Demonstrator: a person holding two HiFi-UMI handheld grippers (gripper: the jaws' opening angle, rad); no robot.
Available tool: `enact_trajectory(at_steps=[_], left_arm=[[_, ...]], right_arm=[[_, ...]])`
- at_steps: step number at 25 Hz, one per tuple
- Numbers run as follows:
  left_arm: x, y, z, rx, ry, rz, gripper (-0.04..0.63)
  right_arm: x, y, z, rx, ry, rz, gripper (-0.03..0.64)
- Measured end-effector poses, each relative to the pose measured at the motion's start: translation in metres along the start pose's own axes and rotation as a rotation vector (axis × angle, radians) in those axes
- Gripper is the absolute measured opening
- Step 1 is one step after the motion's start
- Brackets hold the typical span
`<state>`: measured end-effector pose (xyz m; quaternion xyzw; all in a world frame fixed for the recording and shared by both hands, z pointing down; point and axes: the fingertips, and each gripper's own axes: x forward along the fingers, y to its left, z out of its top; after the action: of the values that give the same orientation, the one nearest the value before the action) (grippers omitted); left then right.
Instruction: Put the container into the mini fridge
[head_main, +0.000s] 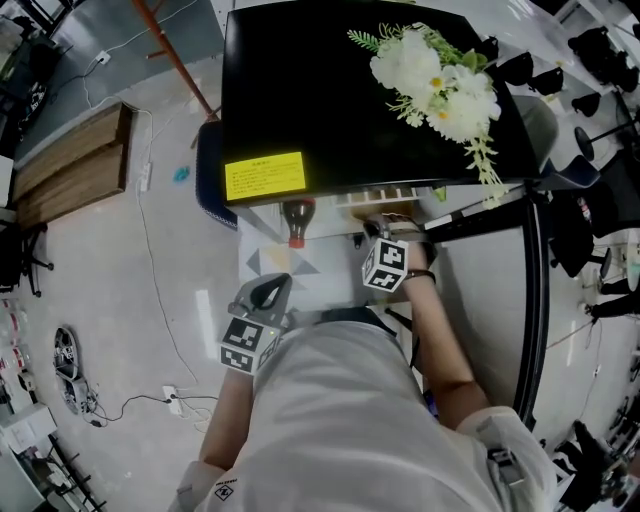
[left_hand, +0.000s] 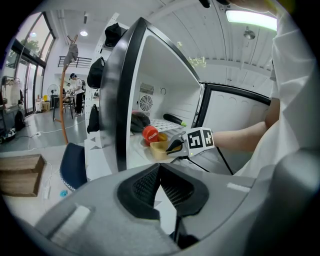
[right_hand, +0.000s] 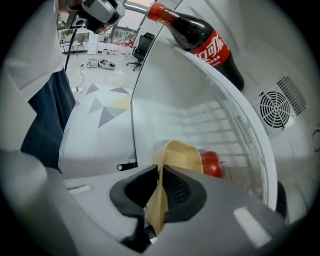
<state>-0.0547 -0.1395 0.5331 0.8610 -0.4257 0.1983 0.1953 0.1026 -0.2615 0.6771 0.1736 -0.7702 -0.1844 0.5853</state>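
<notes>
The tan open container (right_hand: 182, 155) sits just inside the white mini fridge (left_hand: 165, 75), whose door (left_hand: 235, 125) stands open. My right gripper (right_hand: 159, 172) is shut on the container's near wall, which stands edge-on between the two pads. From the left gripper view, the container (left_hand: 159, 149) rests on the fridge floor with the right gripper (left_hand: 176, 145) on it. My left gripper (left_hand: 158, 167) hangs back outside the fridge, shut and empty. In the head view the fridge's black top (head_main: 330, 100) hides the container; the left gripper (head_main: 270, 292) is near my body.
A cola bottle (right_hand: 200, 37) lies in the fridge, its red cap (head_main: 296, 238) poking out. A red fruit (right_hand: 211, 162) lies right behind the container. White flowers (head_main: 435, 85) lie on the fridge top. A blue chair (head_main: 208, 170) stands at the fridge's left.
</notes>
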Motion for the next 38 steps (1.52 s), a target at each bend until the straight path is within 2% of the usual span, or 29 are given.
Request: enact_trajectory(at_steps=[7,11,20,28,38], left_arm=[[0.003,-0.002,0.002,-0.005,0.006,0.021,0.009],[0.004,-0.004,0.002,-0.007,0.007,0.035,0.009],[0.005,-0.011,-0.001,-0.013,0.008,0.049,0.009],[-0.001,-0.009,-0.007,-0.021,0.007,0.059,0.009],[-0.007,-0.006,-0.009,0.004,-0.001,0.036,0.009]], right_arm=[[0.01,-0.002,-0.006,-0.025,0.046,0.012,0.038],[0.016,-0.004,-0.01,-0.03,0.072,0.012,0.069],[0.021,-0.005,-0.011,-0.05,0.081,0.023,0.083],[0.023,-0.014,-0.025,-0.025,0.171,0.011,0.129],[0.015,-0.013,-0.021,0.01,0.174,-0.013,0.144]])
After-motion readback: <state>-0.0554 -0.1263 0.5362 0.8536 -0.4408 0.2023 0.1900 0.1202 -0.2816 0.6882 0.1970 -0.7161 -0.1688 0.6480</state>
